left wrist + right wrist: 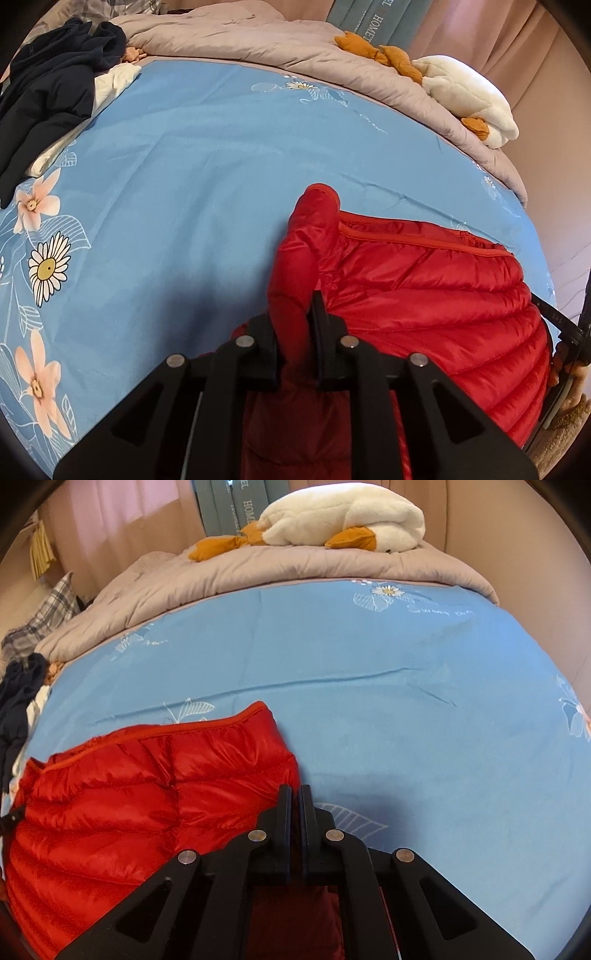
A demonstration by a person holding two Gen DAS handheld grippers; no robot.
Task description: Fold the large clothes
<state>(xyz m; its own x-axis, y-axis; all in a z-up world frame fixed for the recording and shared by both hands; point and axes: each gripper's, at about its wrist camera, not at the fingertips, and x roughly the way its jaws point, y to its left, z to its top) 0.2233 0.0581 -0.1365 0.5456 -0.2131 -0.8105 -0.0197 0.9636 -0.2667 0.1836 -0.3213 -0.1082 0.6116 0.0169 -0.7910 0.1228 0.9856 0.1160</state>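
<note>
The left claw (295,332) pinches a bunched sleeve of the red puffer jacket (424,288). The right claw (294,808) is clamped shut at the jacket's edge. The jacket lies on the bed's blue floral sheet (192,155), with a plush duck (343,517) beyond.

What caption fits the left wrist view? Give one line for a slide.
Left gripper clamps a bunched fold of the red puffer jacket over the blue floral bedsheet.

Count: one red puffer jacket (424,291), one white plush duck (343,520), one grey quilt (221,579), one blue floral sheet (192,155), one dark garment pile (51,88), two grippers.
</note>
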